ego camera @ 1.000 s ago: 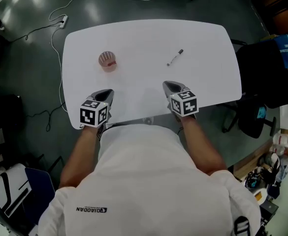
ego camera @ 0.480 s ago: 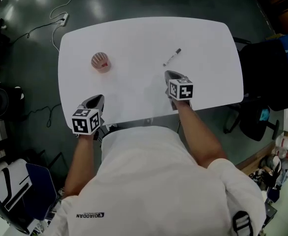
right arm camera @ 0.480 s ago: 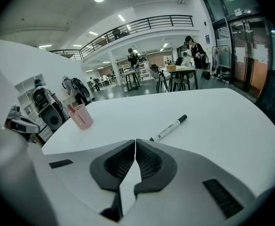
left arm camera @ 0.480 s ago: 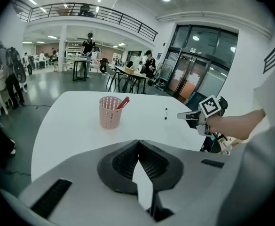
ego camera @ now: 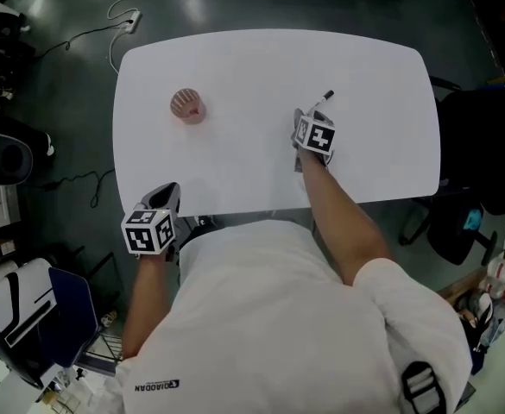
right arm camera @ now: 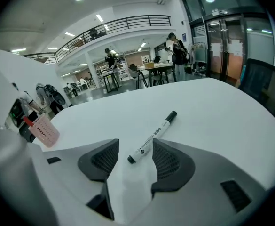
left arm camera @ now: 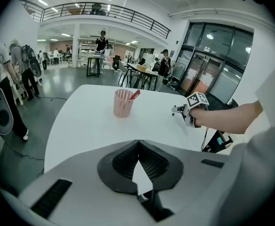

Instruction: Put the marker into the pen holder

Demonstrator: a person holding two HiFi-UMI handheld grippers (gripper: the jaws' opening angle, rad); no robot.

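Note:
A white marker with a black cap (right arm camera: pixel 152 136) lies flat on the white table (ego camera: pixel 235 67), right of middle. My right gripper (right arm camera: pixel 136 157) is at it, its jaws opening; the marker's near end lies between the pads without touching either. From the head view the marker's cap (ego camera: pixel 325 97) shows just beyond the right gripper (ego camera: pixel 305 116). The pink mesh pen holder (ego camera: pixel 187 106) stands upright at the left, with a red pen in it (left arm camera: pixel 123 103). My left gripper (ego camera: pixel 167 190) hangs at the table's front edge, shut and empty (left arm camera: pixel 138 147).
Cables and a power strip (ego camera: pixel 131 17) lie on the floor beyond the table. A dark chair (ego camera: pixel 485 153) stands at the right. People and other tables (left arm camera: pixel 142 72) are far behind.
My right gripper has moved forward across the table up to the marker. The left gripper has stayed at the front edge.

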